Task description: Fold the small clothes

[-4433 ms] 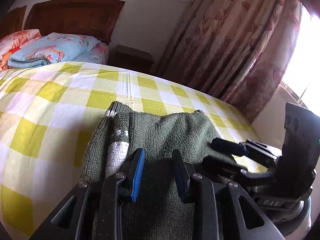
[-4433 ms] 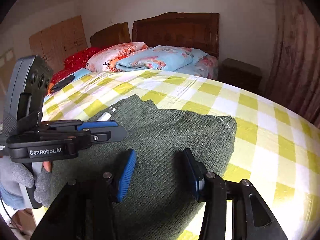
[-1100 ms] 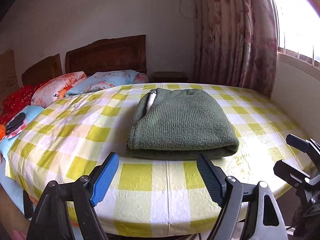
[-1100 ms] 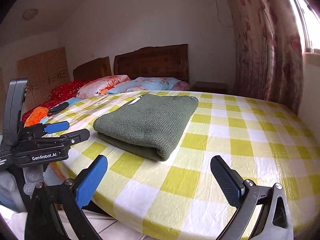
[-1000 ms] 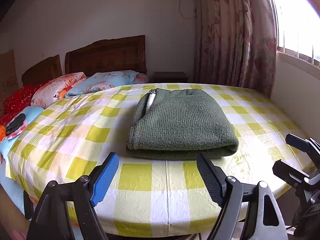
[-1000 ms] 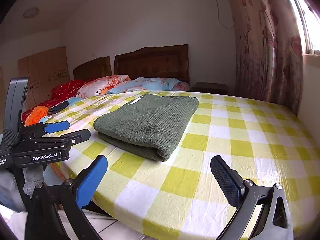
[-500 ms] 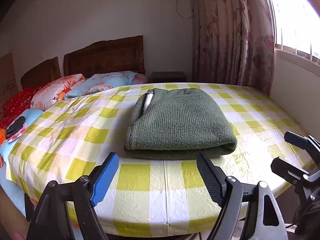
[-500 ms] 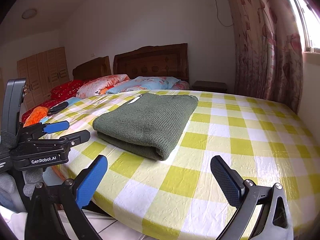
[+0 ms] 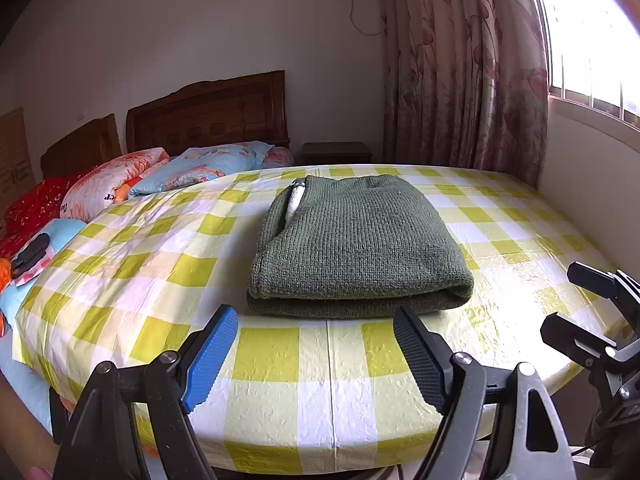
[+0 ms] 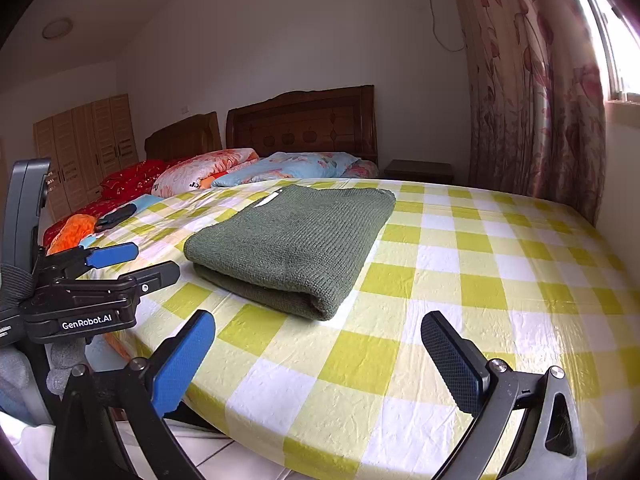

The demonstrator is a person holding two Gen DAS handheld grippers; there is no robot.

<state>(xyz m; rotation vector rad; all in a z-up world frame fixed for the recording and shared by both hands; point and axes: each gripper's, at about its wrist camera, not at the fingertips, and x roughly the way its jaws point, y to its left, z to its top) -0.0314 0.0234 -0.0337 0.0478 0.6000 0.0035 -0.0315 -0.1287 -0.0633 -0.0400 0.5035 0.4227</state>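
Note:
A dark green knit sweater (image 9: 356, 244) lies folded in a neat rectangle on the round table with the yellow and white checked cloth (image 9: 304, 364). It also shows in the right wrist view (image 10: 296, 240). My left gripper (image 9: 316, 354) is open and empty, held back at the table's near edge, apart from the sweater. My right gripper (image 10: 318, 364) is open and empty, over the near edge to the right of the sweater. The left gripper also shows in the right wrist view (image 10: 132, 262).
Beds with pillows (image 9: 200, 164) and wooden headboards (image 10: 300, 120) stand behind the table. A floral curtain (image 9: 460, 72) and a window are at the right. A small nightstand (image 9: 336, 152) sits by the curtain. A wardrobe (image 10: 84, 148) is far left.
Both grippers have opened, let go of the sweater and pulled back from it to the table's near edge. In the last second they have barely moved.

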